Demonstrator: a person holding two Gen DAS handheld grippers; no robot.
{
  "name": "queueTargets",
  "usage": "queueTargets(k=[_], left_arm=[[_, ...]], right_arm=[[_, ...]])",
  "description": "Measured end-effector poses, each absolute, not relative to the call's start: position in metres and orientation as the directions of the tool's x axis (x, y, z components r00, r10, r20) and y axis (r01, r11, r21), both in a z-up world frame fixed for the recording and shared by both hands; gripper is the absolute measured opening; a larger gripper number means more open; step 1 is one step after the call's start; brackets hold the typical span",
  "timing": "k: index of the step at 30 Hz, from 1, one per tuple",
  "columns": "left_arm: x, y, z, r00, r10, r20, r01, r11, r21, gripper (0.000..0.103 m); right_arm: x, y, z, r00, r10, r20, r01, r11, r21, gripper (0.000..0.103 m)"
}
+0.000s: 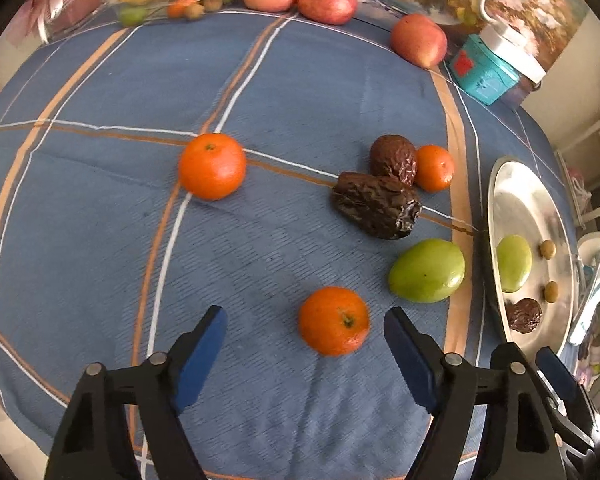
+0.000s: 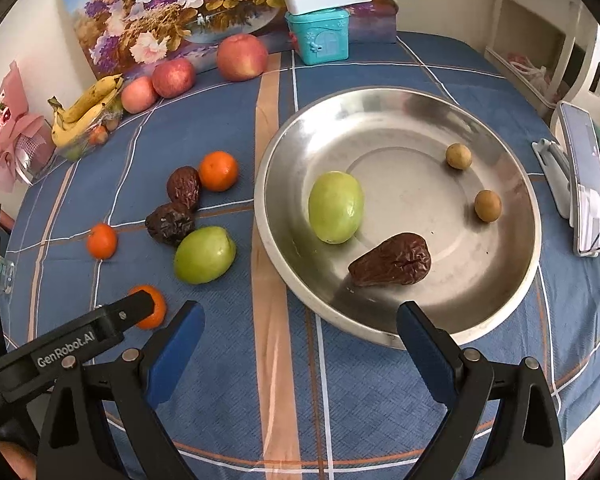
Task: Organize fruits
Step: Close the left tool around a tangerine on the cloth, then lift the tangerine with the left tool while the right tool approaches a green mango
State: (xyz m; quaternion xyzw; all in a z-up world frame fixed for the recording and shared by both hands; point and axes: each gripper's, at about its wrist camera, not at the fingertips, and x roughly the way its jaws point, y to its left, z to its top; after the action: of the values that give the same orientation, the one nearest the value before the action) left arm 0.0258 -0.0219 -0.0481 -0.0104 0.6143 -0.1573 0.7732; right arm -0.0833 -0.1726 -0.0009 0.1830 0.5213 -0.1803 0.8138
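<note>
My left gripper (image 1: 304,316) points down at the blue checked cloth. A tangerine (image 1: 334,320) lies between its open blue pads, nearer the right one, and neither pad touches it. Two more tangerines (image 1: 212,166) (image 1: 434,168), two wrinkled dark dates (image 1: 376,210) and a green fruit (image 1: 427,270) lie loose on the cloth. My right gripper (image 2: 300,308) stands open and empty above the cloth, at the near rim of the steel plate (image 2: 268,184). The plate holds a green fruit (image 2: 335,207), a date (image 2: 392,260) and two small brown fruits (image 2: 487,206).
Three apples (image 2: 242,57), a glass bowl of bananas (image 2: 86,114), a teal box (image 2: 319,36) and a flower painting (image 2: 172,4) line the far edge. A phone on a stand (image 2: 584,176) stands right of the plate. A pink bouquet (image 2: 8,140) lies far left.
</note>
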Motion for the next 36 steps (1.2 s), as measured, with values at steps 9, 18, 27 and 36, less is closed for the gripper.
queueTargets(k=[9, 18, 27, 36], left_arm=[[0.026, -0.041, -0.054, 0.195, -0.229, -0.954, 0.278, 0.945, -0.170, 0.057], [0.026, -0.060, -0.052, 0.179, -0.259, -0.949, 0.306, 0.932, -0.197, 0.039], [0.030, -0.039, -0.048, 0.184, -0.316, -0.931, 0.239, 0.933, -0.269, 0.038], [0.043, -0.002, -0.032, 0.269, -0.340, -0.901, 0.103, 0.941, -0.324, 0.038]], right_arm=[[-0.079, -0.180, -0.009, 0.384, -0.102, -0.918, 0.489, 0.865, 0.109, 0.097], [-0.075, -0.183, -0.010, 0.383, -0.111, -0.917, 0.486, 0.869, 0.098, 0.097], [-0.071, -0.184, -0.011, 0.394, -0.117, -0.912, 0.480, 0.872, 0.095, 0.097], [-0.055, -0.167, -0.006, 0.445, -0.113, -0.888, 0.397, 0.914, 0.082, 0.096]])
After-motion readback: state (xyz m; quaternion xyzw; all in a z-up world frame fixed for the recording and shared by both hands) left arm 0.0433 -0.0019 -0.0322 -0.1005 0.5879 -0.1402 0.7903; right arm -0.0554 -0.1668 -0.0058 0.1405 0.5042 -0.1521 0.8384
